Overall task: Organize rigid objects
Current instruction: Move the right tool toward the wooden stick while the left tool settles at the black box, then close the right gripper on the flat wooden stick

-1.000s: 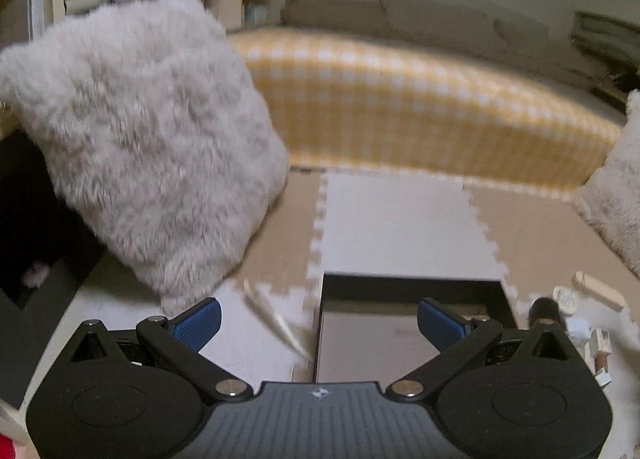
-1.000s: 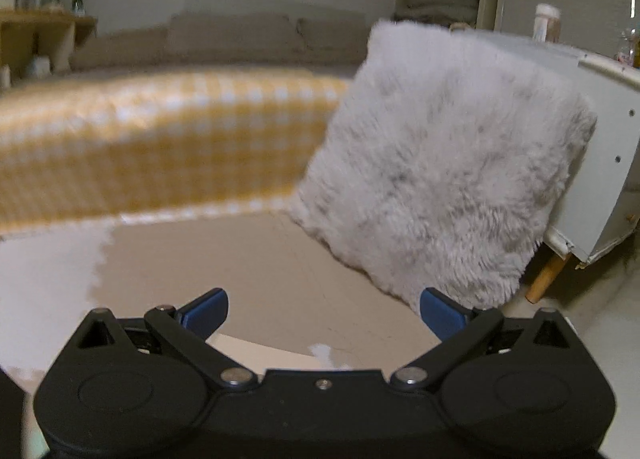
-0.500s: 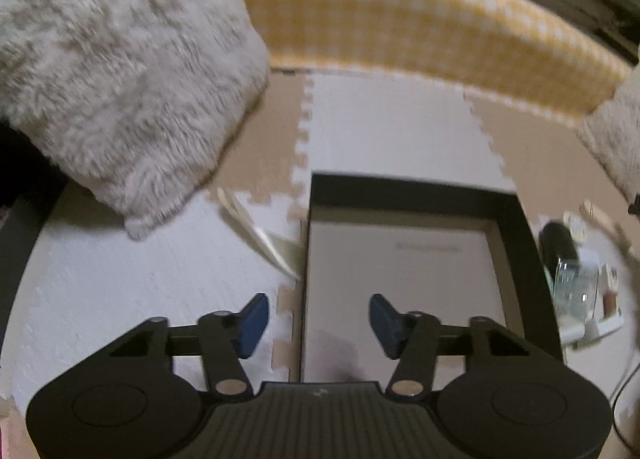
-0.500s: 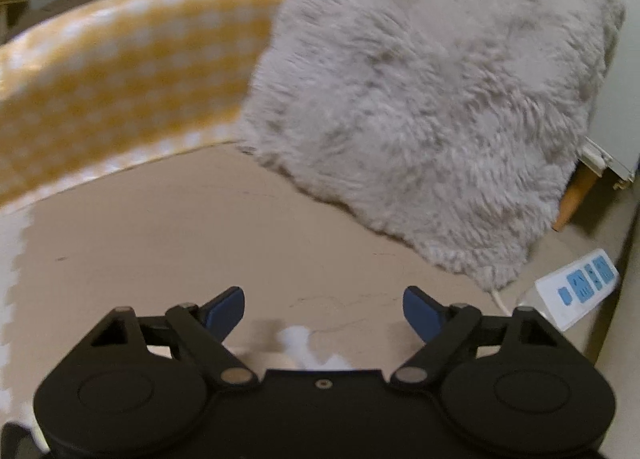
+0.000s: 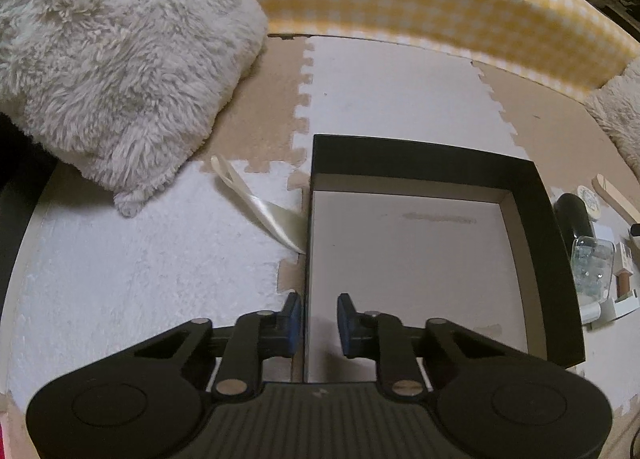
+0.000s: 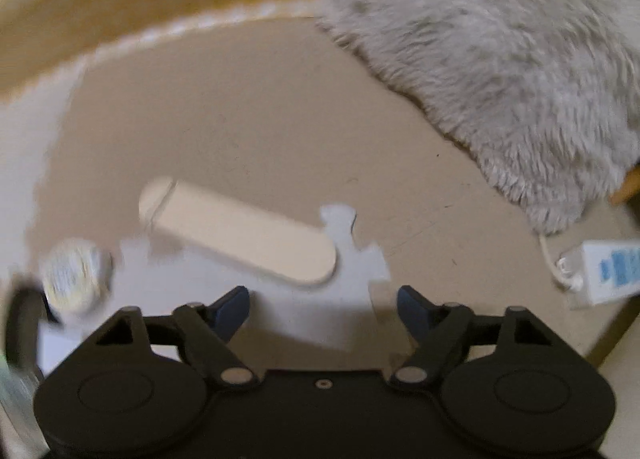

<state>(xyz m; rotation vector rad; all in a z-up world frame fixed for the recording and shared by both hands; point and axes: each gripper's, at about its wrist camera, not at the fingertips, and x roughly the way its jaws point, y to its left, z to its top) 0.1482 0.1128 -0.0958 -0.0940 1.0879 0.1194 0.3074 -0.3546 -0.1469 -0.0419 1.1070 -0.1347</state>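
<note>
Left gripper (image 5: 318, 319) jaws closing astride the black box (image 5: 532, 219) wall; right gripper (image 6: 322, 305) jaws closing, empty

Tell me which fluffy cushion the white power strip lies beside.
The cushion in the right wrist view: the power strip lies at its lower corner. The left-view cushion has only a ribbon nearby.

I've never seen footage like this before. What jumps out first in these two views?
In the left view, a shallow black box with a pale inside lies open on the puzzle-piece floor mat, its left wall between the closing jaws of the left gripper. A big fluffy cushion slumps at upper left. In the blurred right view, the right gripper hovers above a cream oblong case on the mat.
</note>
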